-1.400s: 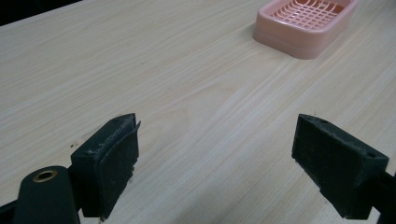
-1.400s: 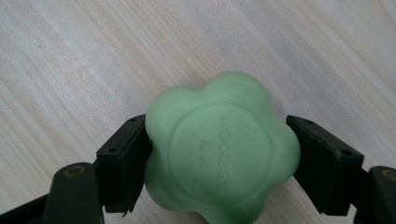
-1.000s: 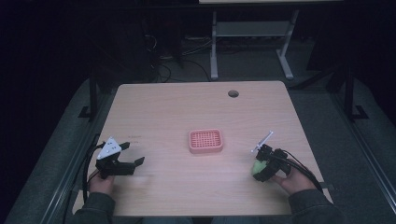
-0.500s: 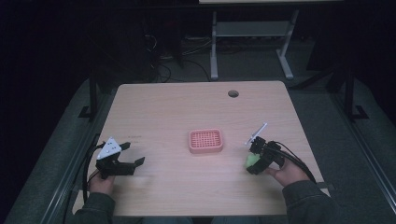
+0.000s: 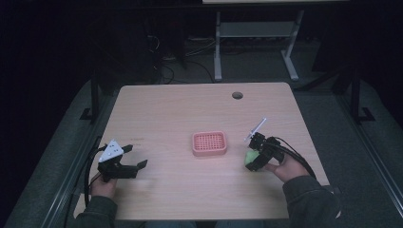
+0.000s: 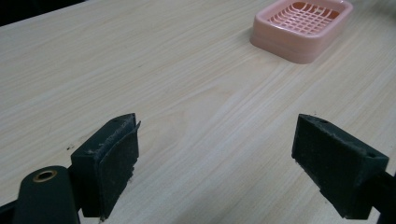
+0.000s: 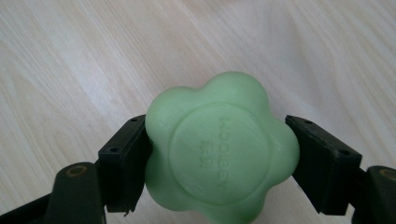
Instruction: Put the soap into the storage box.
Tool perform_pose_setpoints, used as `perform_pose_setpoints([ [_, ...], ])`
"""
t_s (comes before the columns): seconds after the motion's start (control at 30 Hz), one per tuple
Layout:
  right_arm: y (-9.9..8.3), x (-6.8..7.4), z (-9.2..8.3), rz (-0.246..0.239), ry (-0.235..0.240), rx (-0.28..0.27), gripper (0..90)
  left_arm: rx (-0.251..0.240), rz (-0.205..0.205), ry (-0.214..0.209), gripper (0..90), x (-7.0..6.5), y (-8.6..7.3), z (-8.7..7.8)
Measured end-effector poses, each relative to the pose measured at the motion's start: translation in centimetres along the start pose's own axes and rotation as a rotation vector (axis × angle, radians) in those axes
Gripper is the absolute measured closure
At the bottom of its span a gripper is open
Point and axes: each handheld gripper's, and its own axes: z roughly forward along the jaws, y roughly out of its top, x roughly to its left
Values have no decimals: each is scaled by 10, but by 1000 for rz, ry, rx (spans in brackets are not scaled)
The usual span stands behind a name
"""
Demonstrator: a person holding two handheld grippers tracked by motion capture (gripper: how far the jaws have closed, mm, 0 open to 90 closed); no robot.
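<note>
Right gripper [image 7: 219, 158] pinches a green flower-shaped soap [image 7: 219, 149] right of the pink soap dish [image 5: 209, 143]; left gripper [image 6: 224, 163] jaws spread over the counter [image 5: 190, 109].

— Where do we find the soap dish [image 5: 209, 143]?

— On the table [image 5: 190, 104], near its middle. From the dish, our left gripper [image 5: 124, 164] lies at eight o'clock, well apart; the right gripper [image 5: 254, 153] at four o'clock, nearer, with the soap [image 5: 250, 157] between its jaws.
</note>
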Motion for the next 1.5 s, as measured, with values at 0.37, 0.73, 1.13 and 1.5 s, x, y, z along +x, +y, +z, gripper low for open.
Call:
perform_pose_setpoints([
  [0.37,22,-4,0,-19,6,1,256,-8,-9,0,144,0,0,0],
  [0.73,45,-8,0,-32,18,4,257,-10,-7,3,144,0,0,-1],
  [1.13,58,-8,5,-38,29,-12,257,-15,-8,5,144,1,0,-1],
  [1.5,73,-6,3,-56,32,-14,257,-22,-13,5,144,1,0,-2],
])
